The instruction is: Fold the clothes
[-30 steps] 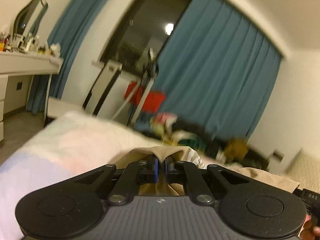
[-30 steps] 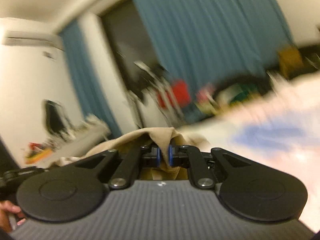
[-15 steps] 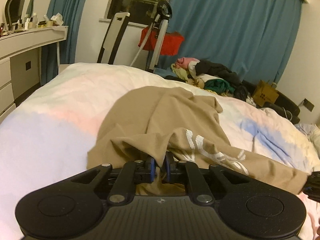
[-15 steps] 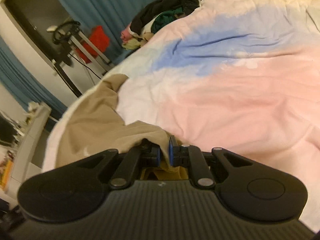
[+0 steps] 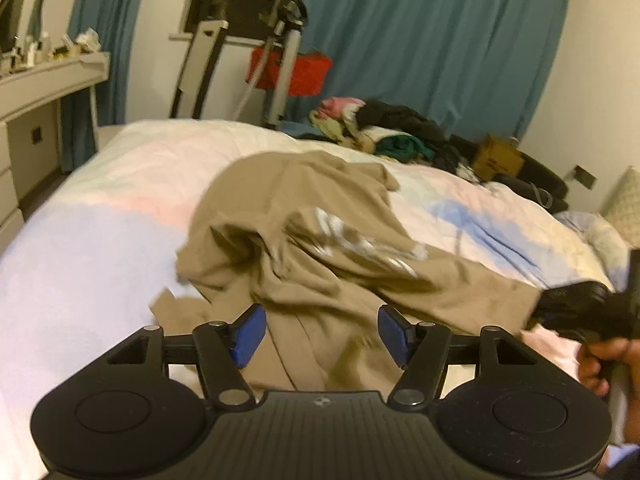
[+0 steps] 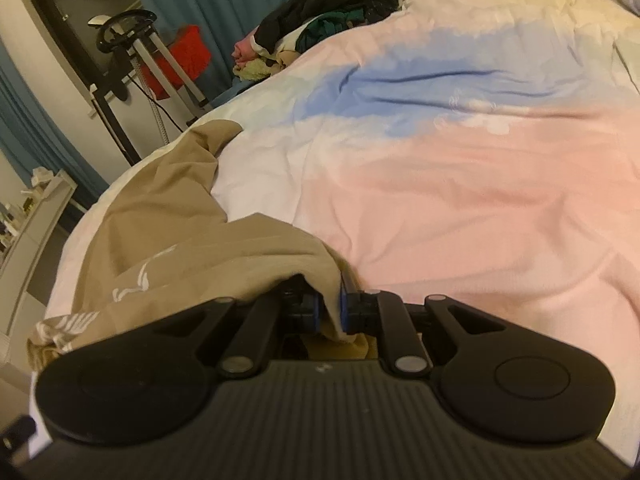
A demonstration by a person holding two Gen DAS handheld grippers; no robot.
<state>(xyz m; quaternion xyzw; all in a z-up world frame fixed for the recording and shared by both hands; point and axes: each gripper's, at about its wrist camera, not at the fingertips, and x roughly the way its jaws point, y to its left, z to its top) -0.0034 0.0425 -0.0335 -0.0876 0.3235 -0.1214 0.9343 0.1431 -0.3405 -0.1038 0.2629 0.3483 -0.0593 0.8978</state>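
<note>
A tan garment with white print (image 5: 304, 240) lies crumpled on the bed's pastel duvet (image 5: 88, 248). My left gripper (image 5: 322, 334) is open, its blue pads spread apart just above the garment's near edge, holding nothing. My right gripper (image 6: 329, 312) is shut on an edge of the tan garment (image 6: 168, 240), which trails away to the left. In the left wrist view the right gripper (image 5: 576, 308) shows at the far right, holding the garment's stretched end.
A heap of other clothes (image 5: 384, 128) lies at the bed's far end. A white chair (image 5: 200, 68) and a stand with a red bag (image 5: 292, 68) are behind the bed. A white desk (image 5: 44, 88) is at left. Blue curtains (image 5: 440, 40) hang behind.
My left gripper opened and let go of the tan garment, which dropped onto the duvet. The right gripper stayed shut on its edge and lowered toward the bed.
</note>
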